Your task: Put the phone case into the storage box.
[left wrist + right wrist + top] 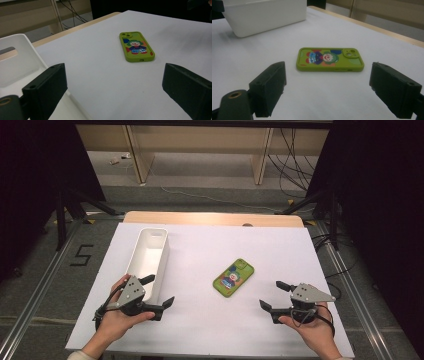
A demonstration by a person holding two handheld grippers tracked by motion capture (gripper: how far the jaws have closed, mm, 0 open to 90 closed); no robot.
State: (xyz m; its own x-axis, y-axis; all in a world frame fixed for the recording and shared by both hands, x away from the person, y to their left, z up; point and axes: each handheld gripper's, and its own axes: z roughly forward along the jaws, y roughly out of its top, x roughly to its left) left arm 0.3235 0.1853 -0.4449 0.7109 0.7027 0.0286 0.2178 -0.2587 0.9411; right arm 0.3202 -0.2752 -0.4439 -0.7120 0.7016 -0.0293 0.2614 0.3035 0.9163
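On the left of the high view, the left gripper (160,291) sits in a hand at the table's near left, jaws spread with nothing between them, just beside the near end of the bin (148,256). One jaw reaches over the bin's rim; the left gripper view makes this plain, with the white bin wall under that jaw. That view also shows the phone (136,46) from its bottom end, port hole facing the camera.

The phone lies flat on the white sheet (200,320) near the middle, between the two grippers and touching neither, tilted with its camera end away to the right. Bare sheet surrounds it on every side, and the bin stands well apart to its left.

The right gripper (272,295), near the sheet's right edge, has its jaws spread and empty. Its own view shows the phone's long side with buttons.

The phone wears a lime-green case printed with a clown: green hair, red nose, blue checked clothes.
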